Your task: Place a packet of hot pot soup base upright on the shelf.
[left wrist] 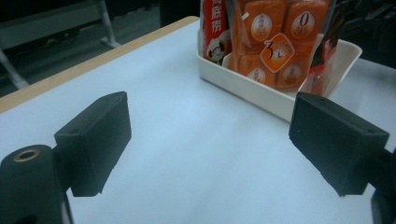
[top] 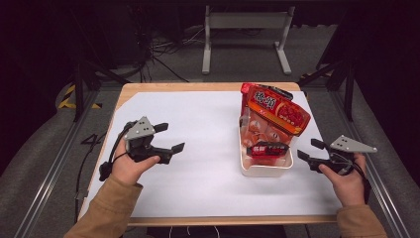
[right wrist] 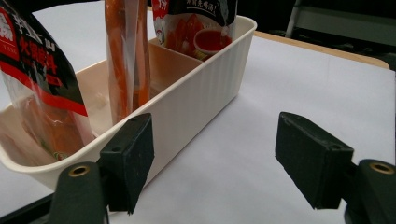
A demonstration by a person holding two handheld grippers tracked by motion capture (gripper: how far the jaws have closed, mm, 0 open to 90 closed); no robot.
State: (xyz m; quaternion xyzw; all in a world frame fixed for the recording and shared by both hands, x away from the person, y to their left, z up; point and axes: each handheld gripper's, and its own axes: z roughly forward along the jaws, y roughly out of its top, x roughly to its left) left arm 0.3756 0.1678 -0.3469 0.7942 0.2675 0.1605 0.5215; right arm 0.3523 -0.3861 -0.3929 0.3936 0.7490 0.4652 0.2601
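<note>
On the white table sheet (top: 198, 163), a cream bin (top: 265, 171) held red snack packets (top: 275, 111) standing upright. Just right of it hovered the right gripper (top: 309, 150), jaws apart and empty; the left gripper (top: 168, 137), likewise spread, was well apart from the bin.

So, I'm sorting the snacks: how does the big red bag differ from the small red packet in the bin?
The big red bag sits at the far end of the cream bin and rises well above its rim; the small red packet sits at the near end, lower. The bag is much larger. Both are red, printed, and inside the bin.
</note>
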